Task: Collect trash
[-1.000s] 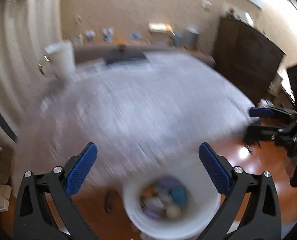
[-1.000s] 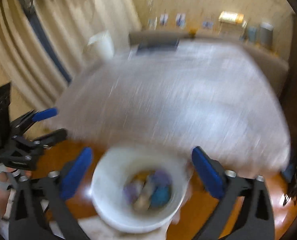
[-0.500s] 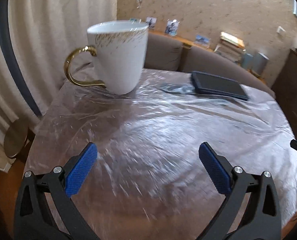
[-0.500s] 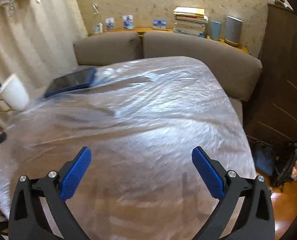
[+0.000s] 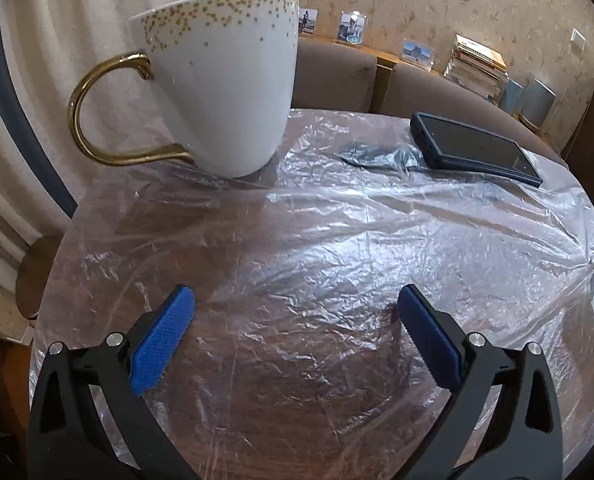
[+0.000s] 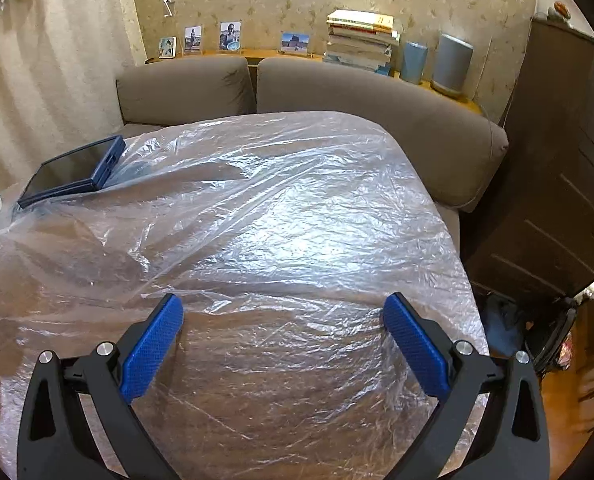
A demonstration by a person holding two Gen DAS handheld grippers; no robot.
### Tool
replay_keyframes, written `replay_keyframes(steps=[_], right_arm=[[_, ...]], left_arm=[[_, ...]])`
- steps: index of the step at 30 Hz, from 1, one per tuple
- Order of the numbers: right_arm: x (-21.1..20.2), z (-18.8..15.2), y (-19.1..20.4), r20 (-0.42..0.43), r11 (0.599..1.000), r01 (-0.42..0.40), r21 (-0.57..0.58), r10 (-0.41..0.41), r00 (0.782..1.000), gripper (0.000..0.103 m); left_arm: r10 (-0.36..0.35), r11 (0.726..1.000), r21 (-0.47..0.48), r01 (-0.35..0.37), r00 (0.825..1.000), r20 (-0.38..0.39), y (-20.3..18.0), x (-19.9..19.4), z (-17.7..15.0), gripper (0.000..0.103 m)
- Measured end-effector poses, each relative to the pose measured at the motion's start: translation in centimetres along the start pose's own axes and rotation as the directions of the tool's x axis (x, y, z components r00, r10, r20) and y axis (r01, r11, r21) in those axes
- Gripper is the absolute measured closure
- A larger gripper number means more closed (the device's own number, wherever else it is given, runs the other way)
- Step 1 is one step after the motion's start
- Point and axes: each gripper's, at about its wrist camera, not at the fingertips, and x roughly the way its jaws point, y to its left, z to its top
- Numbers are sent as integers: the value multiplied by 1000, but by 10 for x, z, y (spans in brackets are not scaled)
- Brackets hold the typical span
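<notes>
A crinkled clear plastic sheet (image 5: 337,240) (image 6: 297,220) covers the whole wooden table. A small crumpled dark scrap (image 5: 381,156) lies under or on the plastic beside the tablet. My left gripper (image 5: 295,320) hovers open over the near left part of the table, nothing between its blue pads. My right gripper (image 6: 283,328) is open too, low over the near right part of the sheet, holding nothing. No bin is in view now.
A white mug with gold handle (image 5: 221,80) stands at the table's far left, close ahead of the left gripper. A dark blue tablet (image 5: 473,148) (image 6: 73,168) lies at the far edge. A brown sofa (image 6: 377,104) runs behind; a dark cabinet (image 6: 557,160) stands right.
Both grippers have swung up from over the white trash bucket on the floor and now sit over the table. The left one has closed in on the mug.
</notes>
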Motion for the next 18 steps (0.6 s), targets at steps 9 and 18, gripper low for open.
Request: replay_keyframes(steps=[9, 18], right_arm=[[1, 0, 1, -2, 1000, 17, 13, -17, 1000, 4], [2, 0, 1, -2, 1000, 17, 13, -17, 1000, 4]], left_arm=[[14, 1000, 7, -14, 1000, -8, -3, 5, 1, 1], [14, 1000, 7, -14, 1000, -8, -3, 5, 1, 1]])
